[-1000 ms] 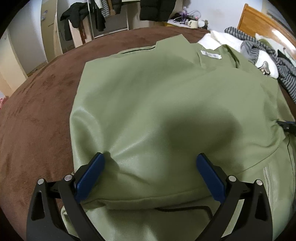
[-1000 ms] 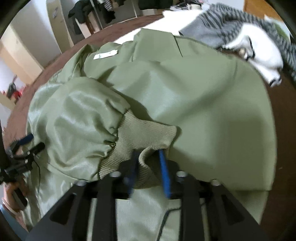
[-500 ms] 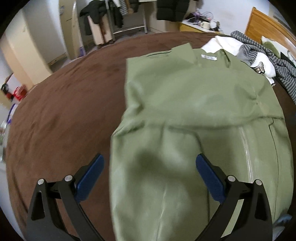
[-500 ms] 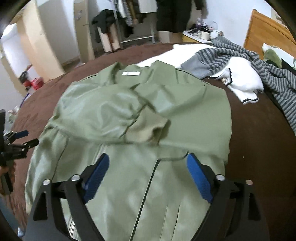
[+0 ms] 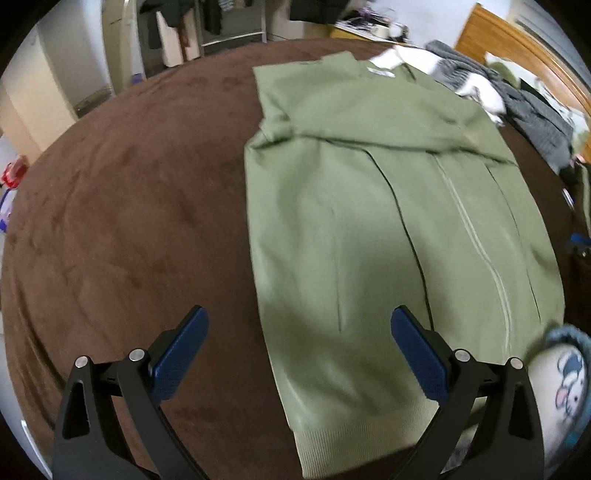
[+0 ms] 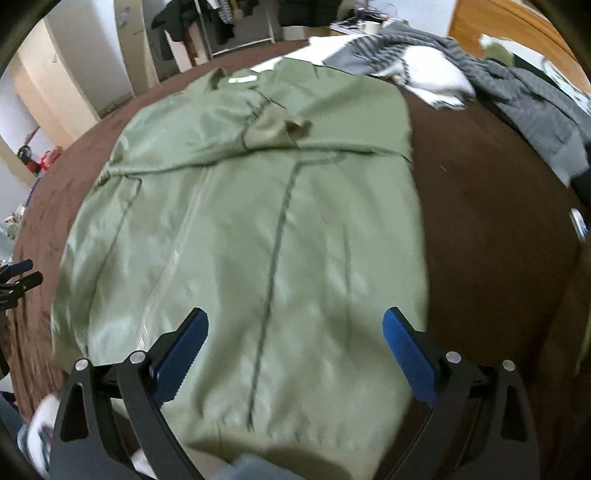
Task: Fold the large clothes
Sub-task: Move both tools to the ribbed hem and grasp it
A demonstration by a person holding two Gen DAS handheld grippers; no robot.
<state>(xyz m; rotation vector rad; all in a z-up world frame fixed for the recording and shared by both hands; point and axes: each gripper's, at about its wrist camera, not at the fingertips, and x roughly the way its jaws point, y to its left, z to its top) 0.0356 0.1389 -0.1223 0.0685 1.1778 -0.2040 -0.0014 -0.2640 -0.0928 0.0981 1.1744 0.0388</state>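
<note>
A large olive-green jacket lies flat on the brown bedspread, collar at the far end, ribbed hem nearest me. Both sleeves are folded across its chest; a ribbed cuff rests there. My left gripper is open and empty, held above the jacket's near left edge by the hem. My right gripper is open and empty above the jacket's lower right part. The left gripper's tips show at the left edge of the right wrist view.
A pile of striped grey and white clothes lies at the far right of the bed, by a wooden headboard. A clothes rack with dark garments stands beyond the bed. A person's sleeve is at the lower right.
My right gripper let go of the ribbed cuff and opened. Both grippers pulled back from the chest toward the hem, so the whole jacket now shows with sleeves folded in.
</note>
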